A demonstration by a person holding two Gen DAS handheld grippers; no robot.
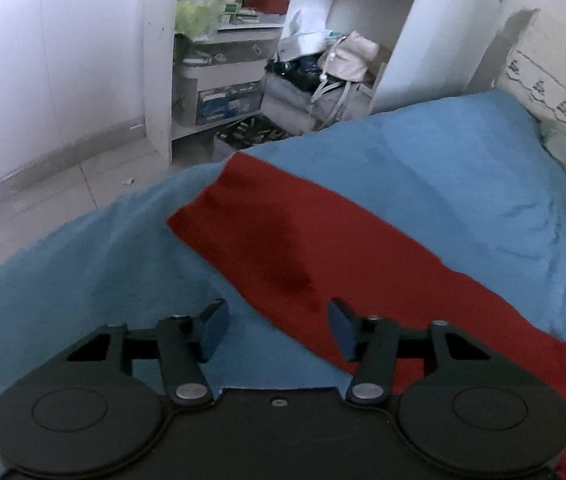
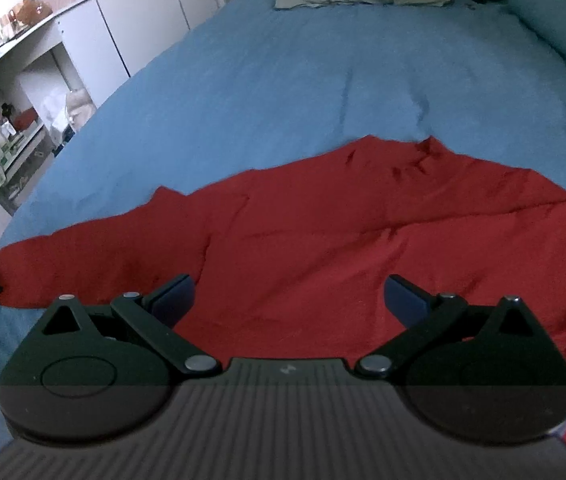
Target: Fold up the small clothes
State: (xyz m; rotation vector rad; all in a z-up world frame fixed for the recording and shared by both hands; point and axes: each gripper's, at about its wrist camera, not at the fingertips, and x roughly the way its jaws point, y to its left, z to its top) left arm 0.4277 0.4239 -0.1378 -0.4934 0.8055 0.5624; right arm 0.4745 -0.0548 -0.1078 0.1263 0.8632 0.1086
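My left gripper [image 1: 279, 330] has its jaws spread wide with nothing between them, over the lower edge of the red long-sleeved cloth garment [image 1: 323, 256], which lies flat across the frame's middle on the blue bedsheet [image 1: 443, 168]. My right gripper [image 2: 289, 300], jaws equally wide and holding nothing, hovers above the garment's body at lower centre.

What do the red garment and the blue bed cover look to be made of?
Red garment: soft matte fabric, probably a cotton-type knit; it lies limp with shallow creases and no sheen. Blue bed cover: also matte cloth, possibly woven cotton; it shows fine wrinkles and a dull, even surface. The exact fibre of either cannot be told.
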